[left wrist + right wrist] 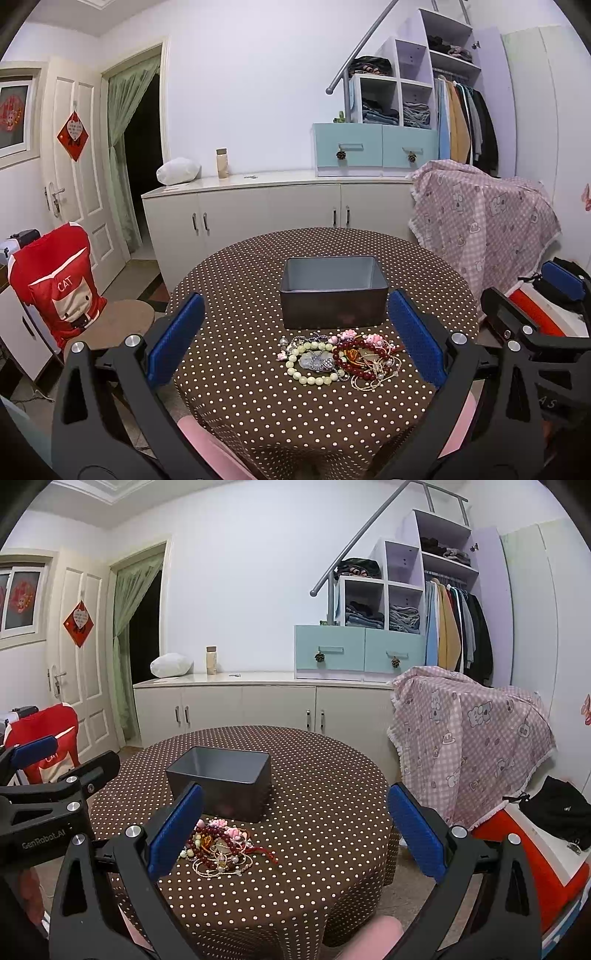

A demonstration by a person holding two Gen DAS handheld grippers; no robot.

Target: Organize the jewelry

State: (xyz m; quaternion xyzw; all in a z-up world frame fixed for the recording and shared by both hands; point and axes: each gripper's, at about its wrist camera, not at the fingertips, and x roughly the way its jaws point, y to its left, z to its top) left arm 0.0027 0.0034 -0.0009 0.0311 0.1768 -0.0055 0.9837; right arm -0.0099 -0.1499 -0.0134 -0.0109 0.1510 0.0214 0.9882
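Observation:
A tangled pile of jewelry (338, 360) lies on the round table (240, 280) with the brown polka-dot cloth: a pale green bead bracelet (308, 369), dark red beads (354, 356) and pink charms. Just behind it stands an empty dark grey box (332, 291). My left gripper (295, 339) is open, held above the near edge with the pile between its blue pads. In the right wrist view the jewelry pile (221, 847) sits low left, next to the left pad, and the grey box (221, 781) is behind it. My right gripper (295, 823) is open and holds nothing.
A red chair cover (55, 284) and a round stool (122, 317) stand left of the table. A pink checked cloth (484, 221) drapes furniture at right. White cabinets (258, 210) line the back wall. The right gripper's body (524, 332) shows at the left wrist view's right edge.

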